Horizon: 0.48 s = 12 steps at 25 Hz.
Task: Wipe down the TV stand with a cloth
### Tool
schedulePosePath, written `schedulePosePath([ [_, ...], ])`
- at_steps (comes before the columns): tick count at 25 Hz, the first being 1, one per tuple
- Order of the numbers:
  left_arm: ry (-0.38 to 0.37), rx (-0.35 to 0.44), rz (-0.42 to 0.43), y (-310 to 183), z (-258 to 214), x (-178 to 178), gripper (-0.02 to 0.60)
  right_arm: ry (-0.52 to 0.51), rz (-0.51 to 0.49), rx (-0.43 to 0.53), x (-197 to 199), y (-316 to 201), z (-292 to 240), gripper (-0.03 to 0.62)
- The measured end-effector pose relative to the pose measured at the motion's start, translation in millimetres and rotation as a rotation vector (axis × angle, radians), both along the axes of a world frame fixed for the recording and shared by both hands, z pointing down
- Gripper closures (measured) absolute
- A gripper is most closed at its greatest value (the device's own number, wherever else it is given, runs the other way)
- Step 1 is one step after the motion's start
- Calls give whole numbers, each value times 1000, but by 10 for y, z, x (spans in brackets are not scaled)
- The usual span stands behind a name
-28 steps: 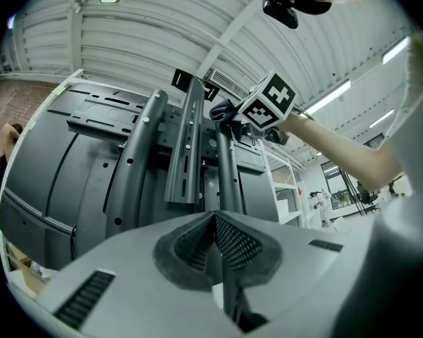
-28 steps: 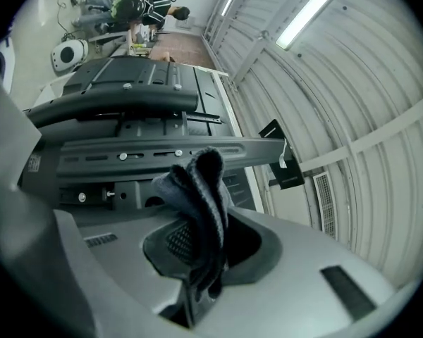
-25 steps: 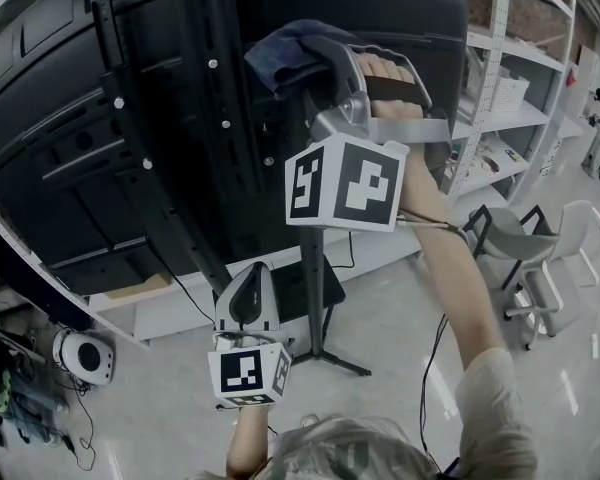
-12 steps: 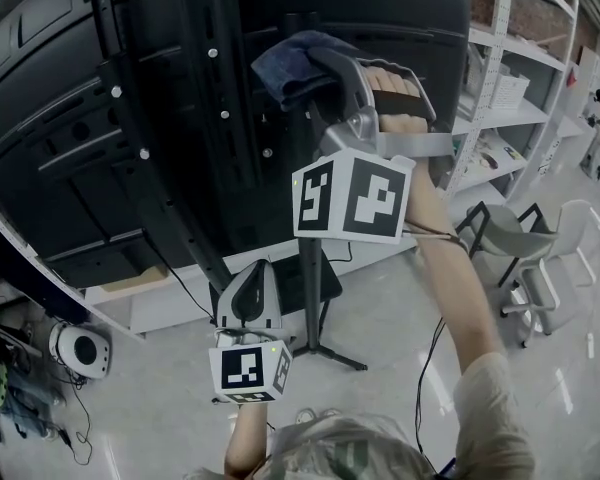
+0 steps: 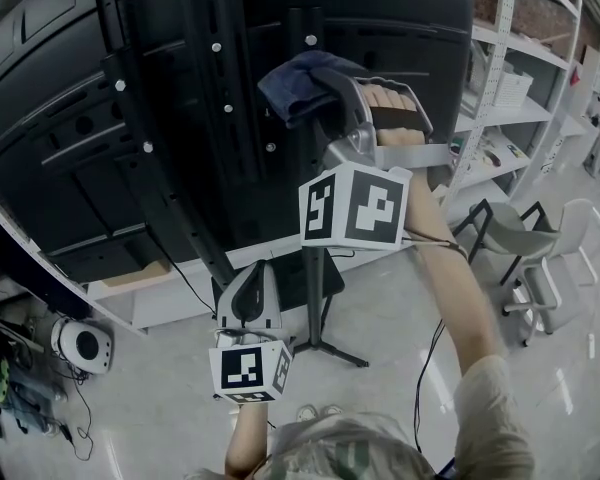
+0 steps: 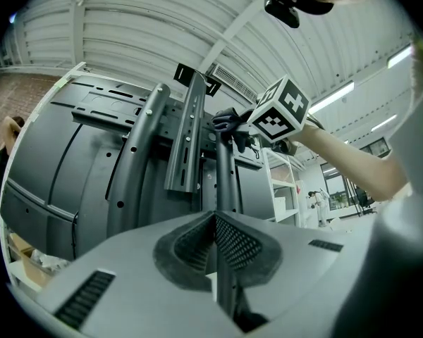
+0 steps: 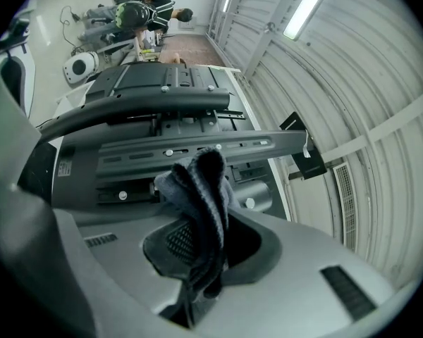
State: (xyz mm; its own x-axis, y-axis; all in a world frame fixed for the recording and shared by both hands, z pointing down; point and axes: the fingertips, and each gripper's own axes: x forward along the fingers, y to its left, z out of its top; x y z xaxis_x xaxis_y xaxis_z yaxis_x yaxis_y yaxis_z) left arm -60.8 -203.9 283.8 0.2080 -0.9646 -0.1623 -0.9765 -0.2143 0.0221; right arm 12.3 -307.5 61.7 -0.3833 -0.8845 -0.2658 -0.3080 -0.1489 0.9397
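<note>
The right gripper pinches the folded cloth. A bunch of it juts past the jaw tips, so that fabric rather than metal meets the TV stand post just ahead (contact looks likely, though I can't confirm it). The left gripper has its jaws pressed together on nothing. It hangs well below, with the post rising beyond its tips, probably to keep clear.
</note>
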Motion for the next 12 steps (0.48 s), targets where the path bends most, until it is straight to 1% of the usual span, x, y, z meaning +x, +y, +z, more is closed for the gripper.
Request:
schedulePosePath([
  [8,-2,-17,4,47,60,33,566,21,-15,-93,0,9,284,538],
  [12,-7,-18,2,79,65,55,566,25,-6,-89,11,18,403,537],
])
